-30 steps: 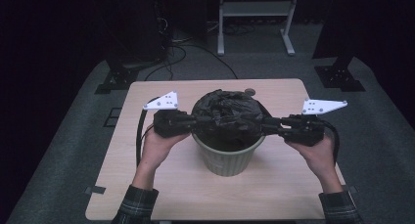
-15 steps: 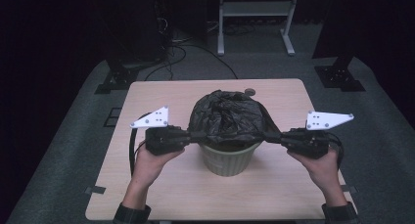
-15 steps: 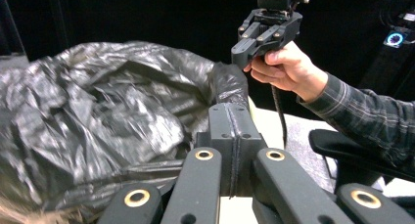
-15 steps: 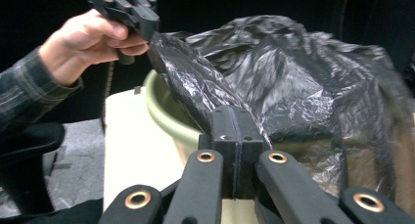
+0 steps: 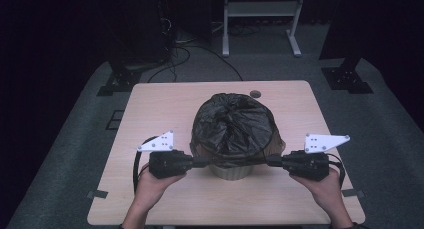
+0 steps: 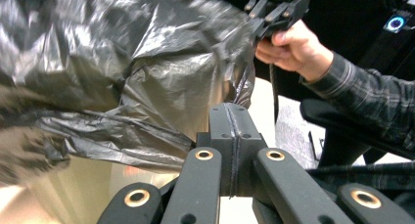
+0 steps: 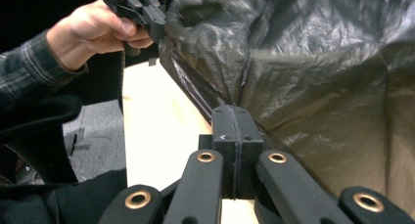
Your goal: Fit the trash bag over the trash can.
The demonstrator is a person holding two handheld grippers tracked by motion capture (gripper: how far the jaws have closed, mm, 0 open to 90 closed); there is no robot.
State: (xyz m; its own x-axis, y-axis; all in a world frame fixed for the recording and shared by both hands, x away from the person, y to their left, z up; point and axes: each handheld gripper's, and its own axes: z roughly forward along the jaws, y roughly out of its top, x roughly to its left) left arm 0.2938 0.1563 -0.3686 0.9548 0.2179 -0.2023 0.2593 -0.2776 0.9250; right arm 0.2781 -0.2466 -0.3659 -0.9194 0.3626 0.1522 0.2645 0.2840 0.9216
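Between both clenched jaw pairs, the crinkled black plastic bin liner (image 5: 232, 129) stretches taut, hem gripped for seating over the pale round bin (image 5: 230, 170).

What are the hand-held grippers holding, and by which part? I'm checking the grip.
Both hold the black bin bag by its rim: left hand-held gripper at one side, right hand-held gripper opposite, stretched over the bin.

Each black gripper, left (image 5: 200, 162) and right (image 5: 270, 160), carried a grey three-cornered plate dotted with screws, brass-ringed pivots on its linkage and a trailing black cable, while dark plaid sleeves (image 6: 364, 94) covered the forearms.
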